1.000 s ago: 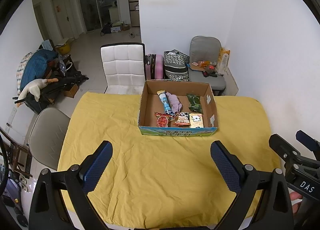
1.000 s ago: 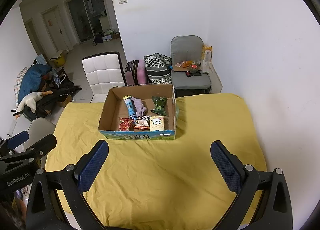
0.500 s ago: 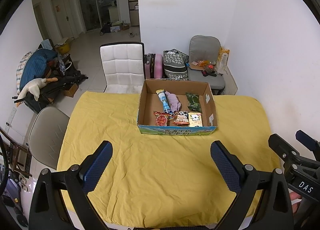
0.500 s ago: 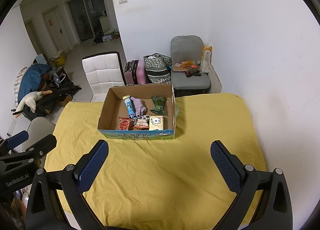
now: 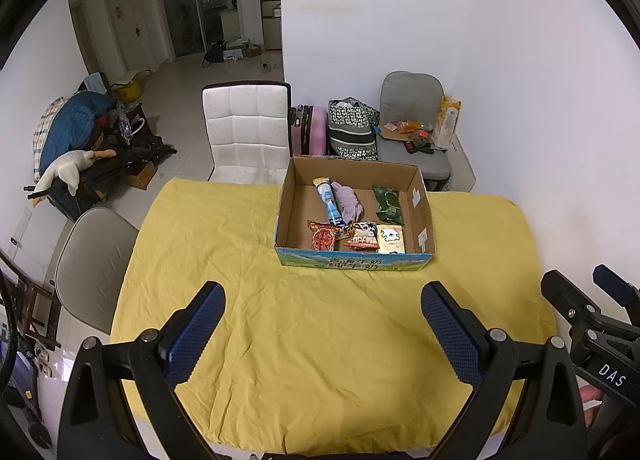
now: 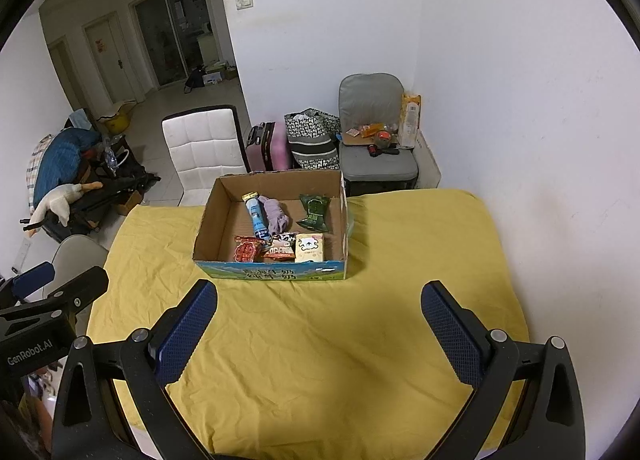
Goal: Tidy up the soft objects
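Two claws hang over the near part of the bench [image 5: 248, 300], which wears a wrinkled yellow cloth. The left claw [image 5: 322, 312] has its blue-padded fingers spread wide with nothing between them, and the right claw [image 6: 319, 310] is spread the same way, also bare. Both are well apart from the cardboard box [image 5: 354, 262], which sits toward the far side of the bench with its printed blue-green front wall facing the cameras.

Inside the box lie the soft items. A blue and white tube packet [image 5: 329, 201] lies lengthwise near the back, touching a crumpled purple cloth [image 5: 349, 201] on its right. A dark green packet [image 5: 387, 203] rests apart from them by the right wall. Along the front wall sit a red snack packet [image 5: 323, 236], an orange-brown packet [image 5: 363, 238] overlapping it, and a pale yellow packet [image 5: 391, 239] just beside that.

Beyond the bench stand a white quilted chair [image 5: 247, 127], a pink suitcase [image 5: 310, 131] and a grey chair [image 5: 412, 127].
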The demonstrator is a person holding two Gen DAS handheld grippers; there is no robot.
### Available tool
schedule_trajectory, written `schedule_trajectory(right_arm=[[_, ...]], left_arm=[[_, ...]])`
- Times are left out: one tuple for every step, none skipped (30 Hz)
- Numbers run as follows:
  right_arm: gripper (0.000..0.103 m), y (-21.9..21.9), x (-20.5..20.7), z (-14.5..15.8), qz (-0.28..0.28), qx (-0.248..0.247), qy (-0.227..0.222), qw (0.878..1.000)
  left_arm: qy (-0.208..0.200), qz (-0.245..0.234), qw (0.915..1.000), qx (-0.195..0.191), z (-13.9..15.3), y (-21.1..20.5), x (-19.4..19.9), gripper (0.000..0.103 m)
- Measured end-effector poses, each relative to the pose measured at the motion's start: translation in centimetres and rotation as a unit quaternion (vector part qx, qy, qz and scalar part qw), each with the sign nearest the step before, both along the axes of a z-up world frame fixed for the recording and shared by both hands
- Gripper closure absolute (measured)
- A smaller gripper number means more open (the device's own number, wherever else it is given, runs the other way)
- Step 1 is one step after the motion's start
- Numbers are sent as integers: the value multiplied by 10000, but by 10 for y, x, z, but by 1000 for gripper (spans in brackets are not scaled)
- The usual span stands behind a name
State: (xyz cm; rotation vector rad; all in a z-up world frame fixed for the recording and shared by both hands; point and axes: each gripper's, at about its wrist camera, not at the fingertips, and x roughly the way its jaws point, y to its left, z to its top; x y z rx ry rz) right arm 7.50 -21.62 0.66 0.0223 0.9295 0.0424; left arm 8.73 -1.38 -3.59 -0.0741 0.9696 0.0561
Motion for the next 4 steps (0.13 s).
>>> schedule_trajectory(right_arm=[[0,0,0,0,0,7,6,10000],[0,-1,0,-1,-4,15,10,10000],[0,-1,0,0,-7,10,5,10000],[0,-1,-1,0,-6,13,5,10000]], left_arm=[[-7,9,10000,12,0,0,0,3],[-15,18,10000,19,1,0,0,3],[-15,26,10000,14,-1,0,0,3],[-21,29,10000,8,-1,-1,0,3]])
